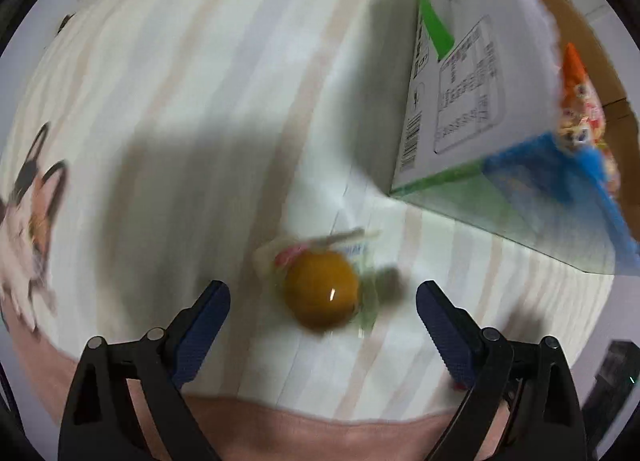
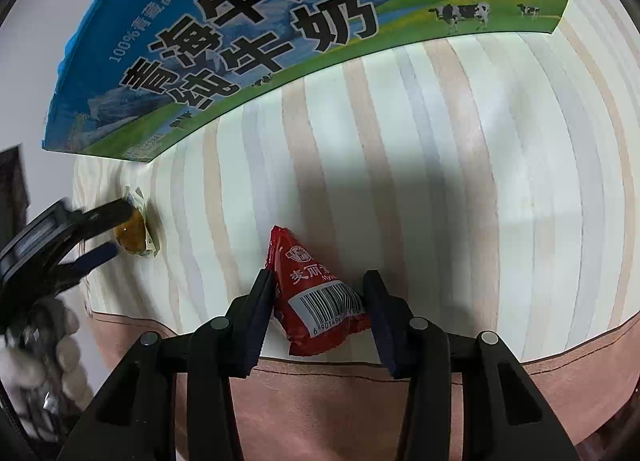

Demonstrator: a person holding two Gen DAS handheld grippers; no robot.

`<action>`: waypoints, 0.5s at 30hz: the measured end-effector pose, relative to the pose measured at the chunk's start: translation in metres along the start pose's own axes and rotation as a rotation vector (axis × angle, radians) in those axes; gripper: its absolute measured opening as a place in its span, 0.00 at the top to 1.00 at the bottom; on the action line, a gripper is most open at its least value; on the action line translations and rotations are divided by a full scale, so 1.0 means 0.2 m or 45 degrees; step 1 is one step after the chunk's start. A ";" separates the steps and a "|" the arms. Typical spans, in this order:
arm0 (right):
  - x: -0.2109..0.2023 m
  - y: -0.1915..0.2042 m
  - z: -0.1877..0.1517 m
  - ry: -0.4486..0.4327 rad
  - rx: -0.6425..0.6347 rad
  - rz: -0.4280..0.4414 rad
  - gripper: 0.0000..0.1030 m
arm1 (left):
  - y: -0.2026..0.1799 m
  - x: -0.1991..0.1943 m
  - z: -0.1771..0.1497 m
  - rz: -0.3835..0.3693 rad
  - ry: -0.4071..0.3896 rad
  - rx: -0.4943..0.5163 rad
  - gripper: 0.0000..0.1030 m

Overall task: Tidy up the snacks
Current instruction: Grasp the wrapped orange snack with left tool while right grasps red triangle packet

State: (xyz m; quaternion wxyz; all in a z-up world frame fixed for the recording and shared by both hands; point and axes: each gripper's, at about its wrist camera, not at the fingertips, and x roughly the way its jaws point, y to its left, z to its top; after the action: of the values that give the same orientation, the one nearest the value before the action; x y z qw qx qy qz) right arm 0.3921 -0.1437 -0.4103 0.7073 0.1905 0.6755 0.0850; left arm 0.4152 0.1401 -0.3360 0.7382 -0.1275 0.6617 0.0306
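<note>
Both my grippers are low over the striped cloth [image 2: 440,133], each lined up on a snack. My left gripper [image 1: 322,293] has its jaws spread wide and empty, with the jelly cup [image 1: 320,295], amber in a clear wrapper, lying on the cloth between the tips. My right gripper [image 2: 318,285] is parted around the red packet [image 2: 320,293]. The left pad sits against the packet's edge and the right pad is just beside it, so it is released, not clamped yet.

Judgement: the step is picking both snacks up for the milk carton box [image 2: 248,33], which stands open near both.

To do it well on the left, I'd slow down first, since the view is smeared with motion. Then come lower so the pads meet the round body, not the loose wrapper flap, and close gently because the cup looks slick and could roll. On the right, I'd close square across the packet's wide barcoded end; the narrow top would likely slip out.

The left view shows snack bags [image 1: 580,117] already inside the box and its printed side panel. It also shows a cat print [image 1: 32,205] on the bedding. The right view shows none of that. It shows the box's front face and the left gripper from the side at the jelly cup.
</note>
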 end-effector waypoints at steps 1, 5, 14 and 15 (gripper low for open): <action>0.00 0.01 0.01 0.000 -0.002 -0.002 0.54 | -0.02 0.03 0.00 0.033 -0.009 0.025 0.33; -0.06 -0.01 0.02 0.003 -0.022 -0.011 0.55 | -0.06 0.05 -0.06 0.097 -0.036 0.112 0.44; -0.14 -0.15 -0.14 0.046 -0.079 -0.040 0.55 | -0.20 0.06 -0.55 0.068 0.027 0.231 0.44; -0.15 -0.17 -0.17 0.053 -0.084 -0.045 0.55 | -0.22 0.08 -0.61 0.051 0.044 0.240 0.44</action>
State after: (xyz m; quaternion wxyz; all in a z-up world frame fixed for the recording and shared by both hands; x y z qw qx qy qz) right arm 0.3520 -0.1798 -0.3963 0.7005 0.1533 0.6900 0.0987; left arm 0.3090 0.0678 -0.3558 0.7346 -0.0447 0.6767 -0.0193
